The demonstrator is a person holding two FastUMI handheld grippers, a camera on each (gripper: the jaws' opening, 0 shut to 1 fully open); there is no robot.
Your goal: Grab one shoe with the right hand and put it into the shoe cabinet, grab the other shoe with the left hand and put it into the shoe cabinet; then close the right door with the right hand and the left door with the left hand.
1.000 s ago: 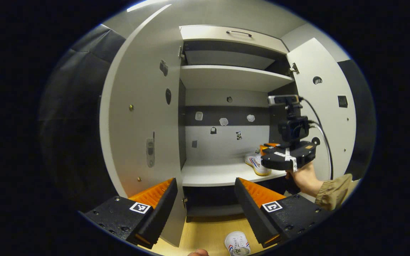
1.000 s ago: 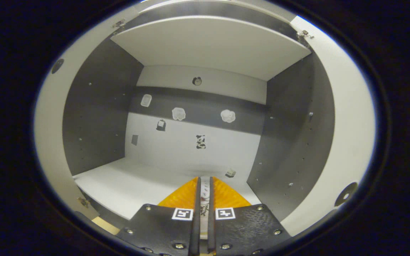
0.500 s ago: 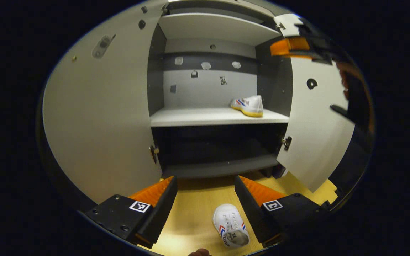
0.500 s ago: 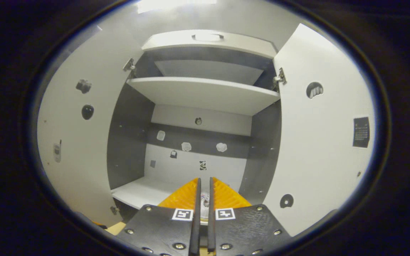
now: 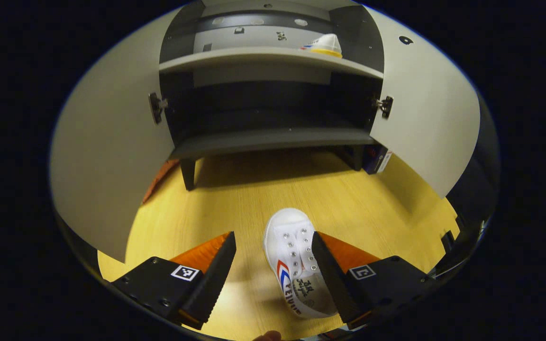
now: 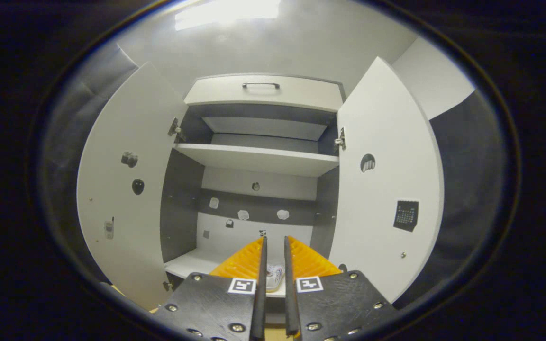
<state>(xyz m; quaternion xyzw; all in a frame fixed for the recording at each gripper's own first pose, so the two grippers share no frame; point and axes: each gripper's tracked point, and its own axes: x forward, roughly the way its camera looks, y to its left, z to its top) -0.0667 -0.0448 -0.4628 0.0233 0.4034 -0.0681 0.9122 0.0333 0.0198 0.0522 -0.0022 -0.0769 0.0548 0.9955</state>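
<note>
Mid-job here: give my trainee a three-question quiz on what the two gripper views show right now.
1. True or false: one shoe already sits on the cabinet shelf.
2. Where is the other shoe? A) on the wooden floor between the left gripper fingers B) on the bottom shelf C) clamped in the right gripper
3. Fill in: both cabinet doors stand ____.

Key: 1 true, the shelved shoe rests near the right side; 2 A; 3 open, left door and right door.

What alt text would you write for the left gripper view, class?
Open left gripper straddles a white shoe lying on the wooden floor, jaws not touching it. Ahead stands the cabinet with both doors open, the other shoe on its shelf.
</note>
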